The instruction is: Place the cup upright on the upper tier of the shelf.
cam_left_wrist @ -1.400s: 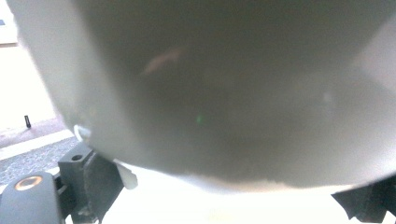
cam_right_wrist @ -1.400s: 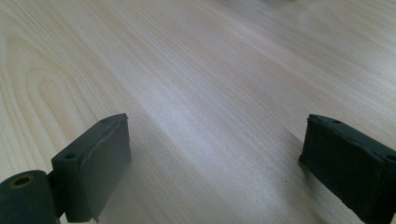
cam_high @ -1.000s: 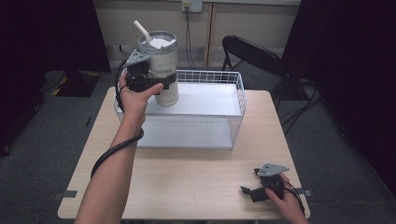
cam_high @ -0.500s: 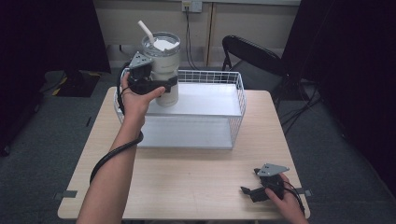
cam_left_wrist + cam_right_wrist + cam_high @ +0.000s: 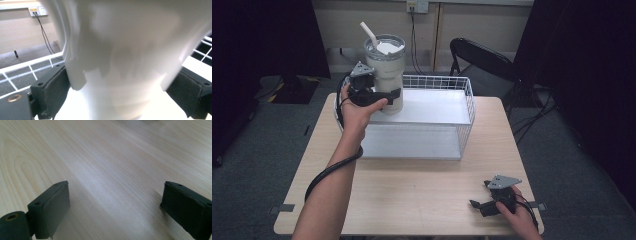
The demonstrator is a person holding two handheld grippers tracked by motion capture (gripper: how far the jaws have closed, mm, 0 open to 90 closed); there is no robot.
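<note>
Overhead: wide bare table (image 5: 412, 200) in front of white wire basket (image 5: 462, 107). Tall white cup (image 5: 387, 75) upright at basket's rear-left corner, clamped between left gripper (image 5: 382, 95) jaws. Right gripper (image 5: 484, 205) near table's front-right edge, jaws spread wide, holding nothing.

No legible text, label, brand or number anywhere.
</note>
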